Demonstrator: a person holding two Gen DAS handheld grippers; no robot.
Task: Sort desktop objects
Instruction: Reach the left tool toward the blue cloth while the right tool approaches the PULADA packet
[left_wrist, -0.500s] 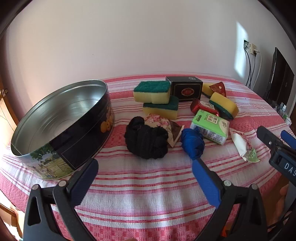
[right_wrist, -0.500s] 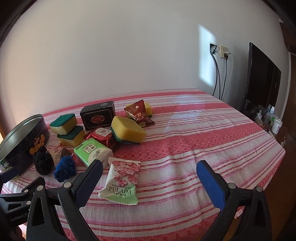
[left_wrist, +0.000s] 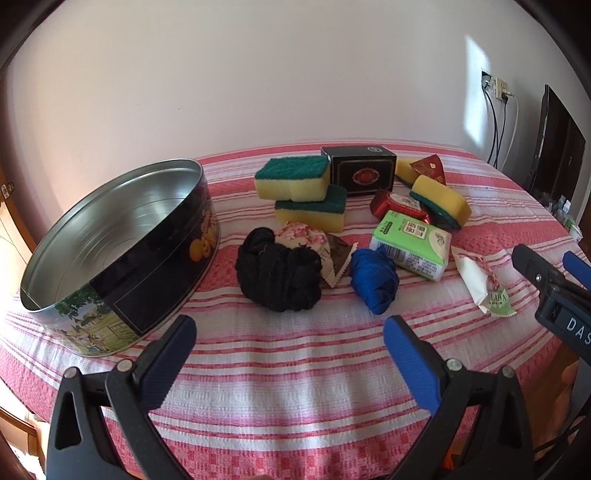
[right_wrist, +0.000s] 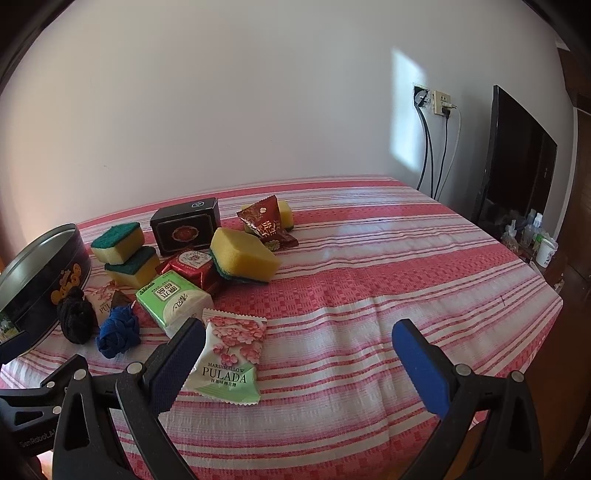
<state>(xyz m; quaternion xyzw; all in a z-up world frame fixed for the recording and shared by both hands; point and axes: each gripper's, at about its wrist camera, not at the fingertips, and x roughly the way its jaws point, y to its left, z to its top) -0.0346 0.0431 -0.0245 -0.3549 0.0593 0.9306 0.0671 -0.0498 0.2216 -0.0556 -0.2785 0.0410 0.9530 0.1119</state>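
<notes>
My left gripper (left_wrist: 288, 350) is open and empty, hovering near the table's front edge, in front of a black fabric bundle (left_wrist: 279, 275) and a blue fabric bundle (left_wrist: 375, 278). A round open tin (left_wrist: 110, 236) sits at the left. My right gripper (right_wrist: 295, 354) is open and empty; its left finger is just beside a PULADA marshmallow packet (right_wrist: 231, 358). A green tissue pack (right_wrist: 171, 297), yellow-green sponges (right_wrist: 243, 254), a black box (right_wrist: 186, 225) and red snack packets (right_wrist: 266, 221) lie beyond.
A red-and-white striped cloth (right_wrist: 388, 277) covers the table. A dark monitor (right_wrist: 517, 166) and wall socket with cables (right_wrist: 439, 107) stand at the right. Small bottles (right_wrist: 532, 236) sit beyond the right edge. The right gripper's body shows in the left wrist view (left_wrist: 554, 291).
Both grippers have barely moved; the views are almost the same. Nothing was taken hold of or let go.
</notes>
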